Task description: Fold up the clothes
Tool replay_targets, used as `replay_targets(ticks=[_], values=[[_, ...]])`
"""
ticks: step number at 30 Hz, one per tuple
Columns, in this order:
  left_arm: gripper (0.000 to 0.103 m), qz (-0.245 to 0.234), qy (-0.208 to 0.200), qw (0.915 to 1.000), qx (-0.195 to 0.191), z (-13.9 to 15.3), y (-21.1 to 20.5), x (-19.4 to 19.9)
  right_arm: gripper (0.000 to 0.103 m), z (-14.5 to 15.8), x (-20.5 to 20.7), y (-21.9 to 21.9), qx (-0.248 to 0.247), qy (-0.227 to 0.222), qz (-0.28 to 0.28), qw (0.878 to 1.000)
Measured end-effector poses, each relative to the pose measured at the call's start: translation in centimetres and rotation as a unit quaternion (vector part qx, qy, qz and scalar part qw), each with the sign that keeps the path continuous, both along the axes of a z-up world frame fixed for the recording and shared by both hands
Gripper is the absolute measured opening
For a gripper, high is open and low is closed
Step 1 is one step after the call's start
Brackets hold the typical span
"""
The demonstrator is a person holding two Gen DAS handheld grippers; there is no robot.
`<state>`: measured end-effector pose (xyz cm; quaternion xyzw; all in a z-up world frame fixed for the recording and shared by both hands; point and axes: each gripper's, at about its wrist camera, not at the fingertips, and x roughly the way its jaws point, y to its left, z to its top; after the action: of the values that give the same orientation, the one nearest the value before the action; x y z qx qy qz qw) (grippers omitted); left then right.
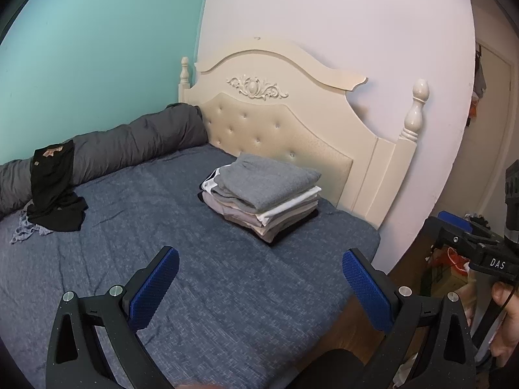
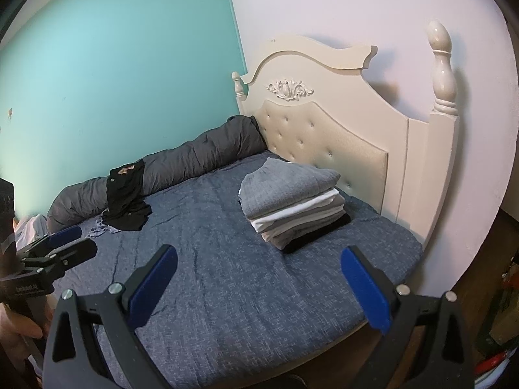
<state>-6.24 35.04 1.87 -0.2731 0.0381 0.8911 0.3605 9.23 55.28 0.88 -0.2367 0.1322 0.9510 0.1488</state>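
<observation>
A neat stack of folded clothes [image 1: 262,194] [image 2: 292,207], grey on top, white and beige layers below, black at the bottom, sits on the blue bed [image 1: 162,214] [image 2: 201,233] near the headboard. A black garment [image 1: 53,184] [image 2: 126,194] lies unfolded, draped over the grey rolled duvet [image 1: 129,142] [image 2: 194,159], with a bluish-grey cloth [image 1: 24,230] [image 2: 100,228] beneath it. My left gripper [image 1: 259,262] is open above the bed's near part, holding nothing. My right gripper [image 2: 258,261] is open too, empty, short of the stack.
A cream headboard [image 1: 279,110] [image 2: 340,120] with posts stands against the white wall. A turquoise wall [image 1: 97,48] runs along the far side. The wooden floor [image 1: 408,259] and cluttered items [image 1: 451,269] lie right of the bed. A hand [image 1: 506,321] holds the other gripper.
</observation>
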Motion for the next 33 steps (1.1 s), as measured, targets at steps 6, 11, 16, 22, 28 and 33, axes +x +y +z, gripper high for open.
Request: replay_targets(ticks=[6,11,16,22,28,33], values=[[0.103,0.001,0.001,1.0000,0.003,-0.06,-0.10,0.05,0.101,-0.17,0.05,-0.04,-0.001,0.000,-0.002,1.000],[0.103,0.000,0.001,1.0000,0.004,-0.10,-0.11,0.20,0.102,-0.24,0.02,-0.03,-0.002,-0.001,-0.001,1.000],[0.103,-0.002,0.000,1.0000,0.003,-0.05,-0.03,0.30,0.102,-0.26,0.02,-0.23,-0.003,-0.002,0.001,1.000],[0.103,-0.007,-0.005,1.0000,0.004,-0.07,0.01,0.22,0.102,-0.40,0.05,-0.16,-0.006,-0.004,0.001,1.000],[0.103,-0.008,-0.002,1.0000,0.002,-0.14,0.15,0.42,0.102,-0.55,0.10,-0.09,-0.008,-0.005,0.002,1.000],[0.103,-0.008,-0.004,0.9999,0.004,-0.24,0.20,0.38,0.102,-0.60,0.13,-0.05,-0.007,-0.005,0.001,1.000]])
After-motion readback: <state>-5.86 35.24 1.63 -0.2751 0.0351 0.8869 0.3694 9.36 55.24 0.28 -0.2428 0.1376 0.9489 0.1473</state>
